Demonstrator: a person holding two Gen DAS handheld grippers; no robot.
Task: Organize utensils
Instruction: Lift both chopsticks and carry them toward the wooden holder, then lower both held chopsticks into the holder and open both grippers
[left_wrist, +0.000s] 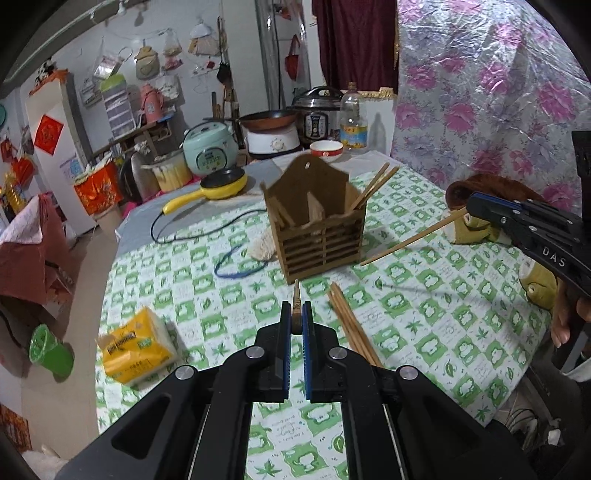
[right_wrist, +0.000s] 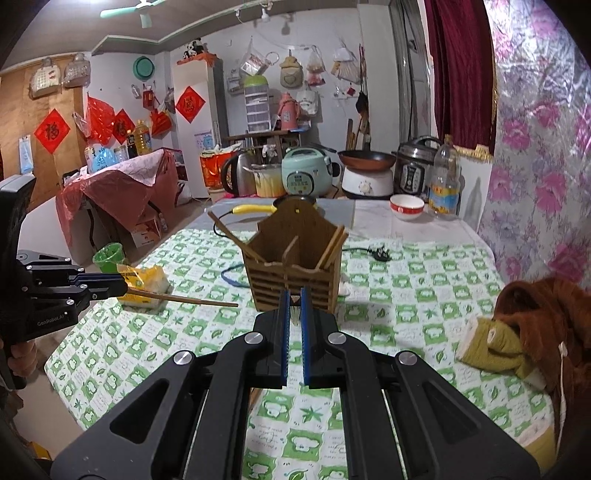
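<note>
A brown wooden utensil holder (left_wrist: 317, 225) (right_wrist: 295, 266) stands mid-table on the green-checked cloth, with chopsticks (left_wrist: 373, 184) leaning in its compartments. My left gripper (left_wrist: 296, 306) is shut on a single chopstick (left_wrist: 296, 295), seen end-on and pointing at the holder's near side. The right wrist view shows that same left gripper (right_wrist: 122, 286) with its chopstick (right_wrist: 192, 300) reaching toward the holder. My right gripper (right_wrist: 294, 295) (left_wrist: 471, 205) is shut on another chopstick (left_wrist: 410, 240), which slants down-left toward the holder. Several loose chopsticks (left_wrist: 351, 325) lie on the cloth.
A yellow tissue pack (left_wrist: 136, 347) lies near the table's left edge, a blue band (left_wrist: 236, 264) left of the holder. A yellow pan (left_wrist: 221, 182), bowl (right_wrist: 406, 206), bottle (right_wrist: 445, 184) and cookers crowd the far end. A brown garment (right_wrist: 535, 325) lies right.
</note>
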